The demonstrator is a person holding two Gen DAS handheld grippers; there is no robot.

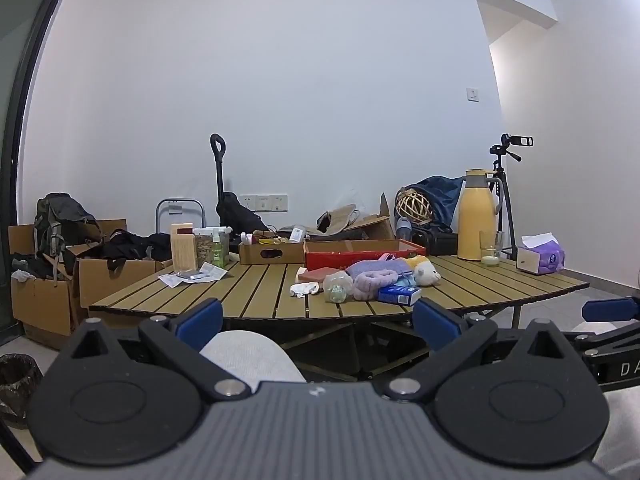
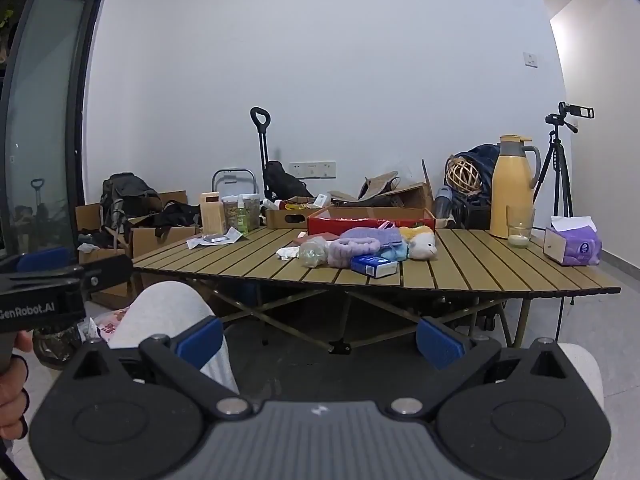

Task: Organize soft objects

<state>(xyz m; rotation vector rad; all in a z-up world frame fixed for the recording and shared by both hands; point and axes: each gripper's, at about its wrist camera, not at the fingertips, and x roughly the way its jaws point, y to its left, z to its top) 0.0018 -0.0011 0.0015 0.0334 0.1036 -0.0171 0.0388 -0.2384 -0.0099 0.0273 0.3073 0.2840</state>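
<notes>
Both hand-held grippers released, empty, held back from the worktop [image 2: 480, 264]: left hand-held gripper [image 1: 318, 320], right hand-held gripper [image 2: 320, 340].

Soft pile at mid-worktop, left to right:
- white sock [image 2: 287, 253], crumpled, no clear axis;
- purple headband [image 2: 352, 251], long axis running left-right;
- plush toy [image 2: 423, 246], lying on its side, face pointing right.

Likely risks:
- clipping the clear bottle [image 2: 314, 254] or blue tissue pack [image 2: 374, 266] lying against the pile;
- dragging several pieces at once.
</notes>
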